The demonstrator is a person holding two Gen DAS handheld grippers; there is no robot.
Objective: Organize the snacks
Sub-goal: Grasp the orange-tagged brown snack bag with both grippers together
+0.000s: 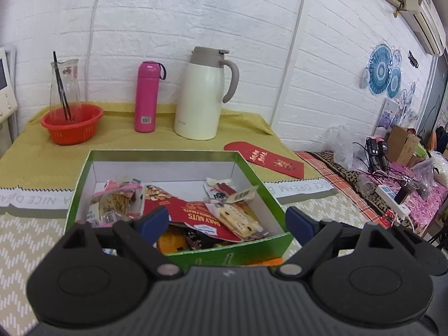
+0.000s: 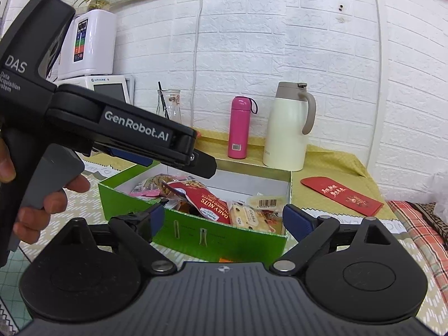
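Snacks filled the green box; our left gripper and right gripper had jaws spread, empty; little seemed left.

Pink flask beside cream jug, red basket.

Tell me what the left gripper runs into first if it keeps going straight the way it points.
Most likely the snack pile in the green box. The left gripper stands open and empty, angled down over the near wall, so the red Daily Nuts packet looks first in line. Depth is uncertain; it might clip the near wall instead.
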